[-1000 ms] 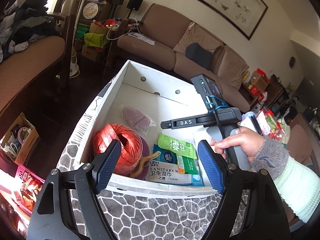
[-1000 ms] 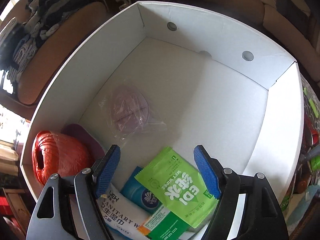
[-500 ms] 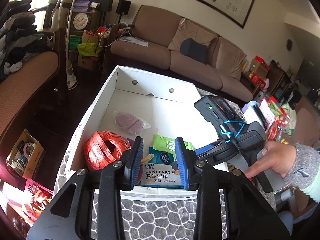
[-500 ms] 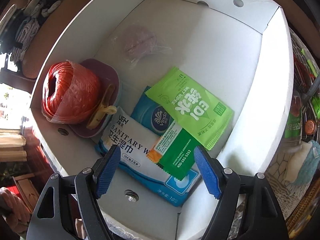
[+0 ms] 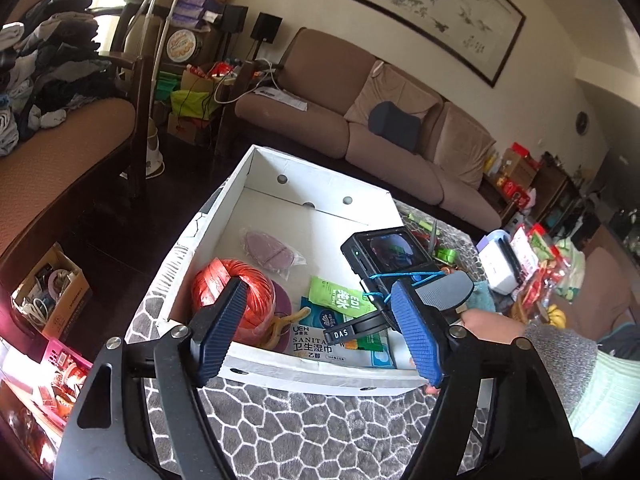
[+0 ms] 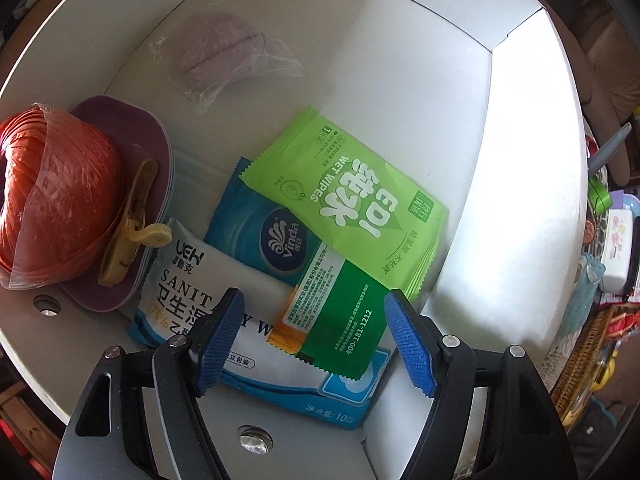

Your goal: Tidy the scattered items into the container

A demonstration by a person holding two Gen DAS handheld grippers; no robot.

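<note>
Blue tissue pack [image 6: 276, 236] half under sachets [image 6: 352, 200]

Matt white cardboard box [image 6: 532, 184]; glossy plastic wipes packet [image 6: 352, 196].

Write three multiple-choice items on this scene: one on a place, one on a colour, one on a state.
1. Where does the red twine ball lie?
A. on the sofa
B. in the white box, on a purple dish
C. on the patterned cloth

2. What colour is the wet wipes packet lying on top?
A. light green
B. black
C. pink

3. How is the right gripper?
A. clamped on the twine
B. gripping the box wall
C. open, holding nothing

Answers: 1 B, the ball sits on the dish inside the box. 2 A, its wrapper is bright light green. 3 C, its pads hang apart above the packets.
</note>
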